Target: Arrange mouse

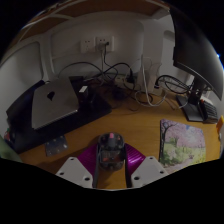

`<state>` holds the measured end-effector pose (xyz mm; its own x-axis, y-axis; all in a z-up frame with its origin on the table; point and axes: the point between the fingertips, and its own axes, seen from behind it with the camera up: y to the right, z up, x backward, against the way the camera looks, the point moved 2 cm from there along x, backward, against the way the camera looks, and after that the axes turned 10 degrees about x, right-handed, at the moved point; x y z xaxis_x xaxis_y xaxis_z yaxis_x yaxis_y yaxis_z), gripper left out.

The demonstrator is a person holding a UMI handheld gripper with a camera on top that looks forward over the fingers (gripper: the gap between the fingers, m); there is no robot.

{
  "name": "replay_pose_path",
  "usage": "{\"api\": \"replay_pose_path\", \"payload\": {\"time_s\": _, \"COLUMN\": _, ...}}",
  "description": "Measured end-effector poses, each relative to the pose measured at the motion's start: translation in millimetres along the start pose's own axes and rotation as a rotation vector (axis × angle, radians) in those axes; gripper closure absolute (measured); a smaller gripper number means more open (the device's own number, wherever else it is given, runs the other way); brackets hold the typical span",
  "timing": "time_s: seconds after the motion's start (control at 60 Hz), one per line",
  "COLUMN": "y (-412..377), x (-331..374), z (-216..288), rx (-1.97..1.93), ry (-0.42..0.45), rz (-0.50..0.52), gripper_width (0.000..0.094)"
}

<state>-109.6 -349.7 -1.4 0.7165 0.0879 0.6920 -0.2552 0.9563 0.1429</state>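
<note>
A dark, see-through mouse [110, 152] with a small pink wheel sits between my gripper's [111, 160] two fingers, over the orange wooden desk [150, 125]. The magenta pads [90, 160] press against both of its sides, so the gripper is shut on it. A flowered mouse mat [185, 140] lies on the desk just ahead and to the right of the fingers. I cannot tell whether the mouse rests on the desk or is lifted off it.
A black and grey case [50, 105] stands ahead to the left. Tangled cables [135, 85] run along the back of the desk below a wall socket [97, 43]. A dark monitor [195, 55] stands at the far right.
</note>
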Motion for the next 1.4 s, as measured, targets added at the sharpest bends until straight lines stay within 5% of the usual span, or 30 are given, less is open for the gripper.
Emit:
{"api": "replay_pose_path", "payload": {"time_s": 0.4, "y": 161, "x": 90, "z": 67, "rx": -0.075, "ry": 0.137, "rz": -0.106, "gripper_width": 0.0555}}
{"api": "replay_pose_path", "payload": {"time_s": 0.633, "y": 256, "x": 51, "z": -16, "rx": -0.081, "ry": 0.028, "rz": -0.168, "gripper_width": 0.0557}}
{"api": "replay_pose_path", "payload": {"time_s": 0.833, "y": 265, "x": 17, "z": -71, "rx": -0.099, "ry": -0.024, "rz": -0.11, "gripper_width": 0.0544}}
{"api": "replay_pose_path", "payload": {"time_s": 0.967, "y": 266, "x": 17, "z": -71, "rx": -0.083, "ry": -0.025, "rz": -0.104, "gripper_width": 0.0457}}
{"api": "replay_pose_path", "payload": {"time_s": 1.083, "y": 271, "x": 36, "z": -62, "rx": -0.074, "ry": -0.022, "rz": -0.116, "gripper_width": 0.0055}}
{"api": "replay_pose_path", "payload": {"time_s": 1.4, "y": 241, "x": 210, "z": -45, "rx": -0.085, "ry": 0.001, "rz": -0.049, "gripper_width": 0.0081}}
